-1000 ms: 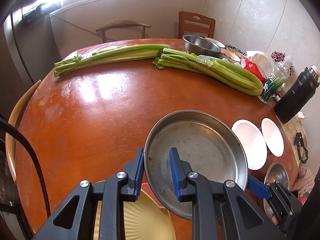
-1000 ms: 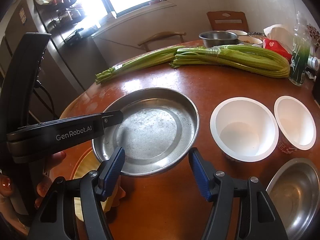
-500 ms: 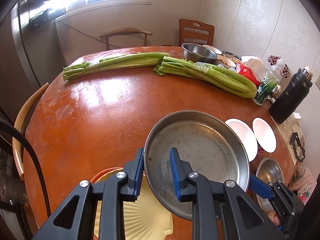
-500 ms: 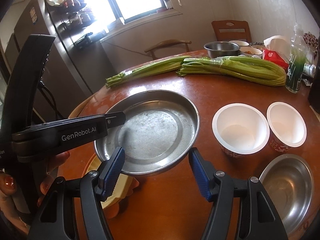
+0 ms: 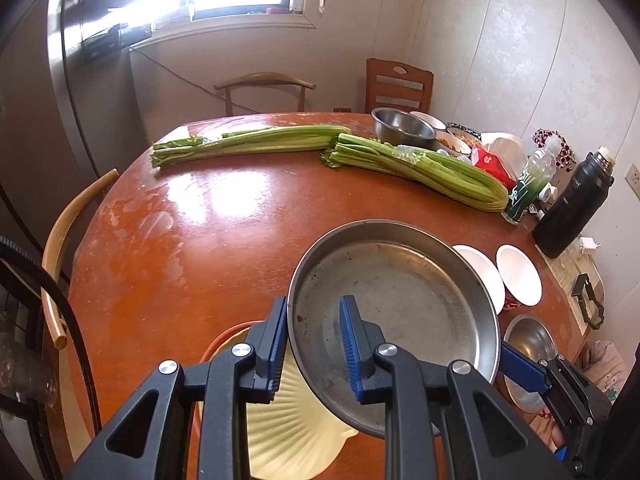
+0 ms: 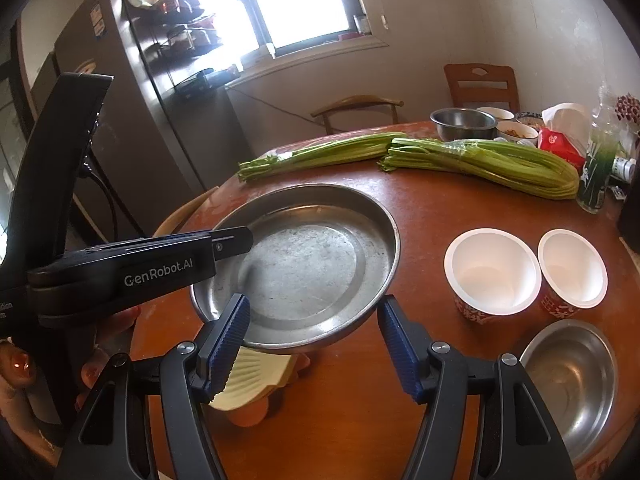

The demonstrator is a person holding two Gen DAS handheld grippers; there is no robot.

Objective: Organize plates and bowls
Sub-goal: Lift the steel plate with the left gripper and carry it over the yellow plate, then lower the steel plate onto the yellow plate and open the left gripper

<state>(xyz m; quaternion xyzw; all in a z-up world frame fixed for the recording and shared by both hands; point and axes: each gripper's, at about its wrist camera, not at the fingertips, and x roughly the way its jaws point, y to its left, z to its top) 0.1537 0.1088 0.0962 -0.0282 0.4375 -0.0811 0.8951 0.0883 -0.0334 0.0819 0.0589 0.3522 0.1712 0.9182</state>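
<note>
Blue-padded fingers point(image 5: 280, 336) of the left gripper point(image 5: 314, 340) are clamped on the near-left rim of the steel pan point(image 5: 400, 304), one finger outside the wall and one inside. That grip holds the pan off the table point(image 5: 180, 248), tilted, directly above the pale yellow ribbed plate point(image 5: 296, 420). The yellow plate rests on an orange plate point(image 5: 224, 334), of which only an edge shows.

The right gripper point(image 6: 314, 344) has its jaws spread wide, holding nothing. It sits just in front of the pan's near rim. Its left finger point(image 6: 228, 332) overlaps the rim in the right wrist view; contact cannot be confirmed. Its right finger is apart from the pan.

To the right of the pan, two white paper bowls point(image 6: 492, 270) with red printed walls stand side by side, upright, on the table. A small steel bowl point(image 6: 572, 376) stands near them, closer to the table edge.

Two celery bunches point(image 5: 420, 168) lie end to end across the far part of the table. Behind them is a second steel bowl point(image 5: 402, 128). A green bottle point(image 5: 528, 184) and a black flask point(image 5: 572, 204) stand at the right edge.
</note>
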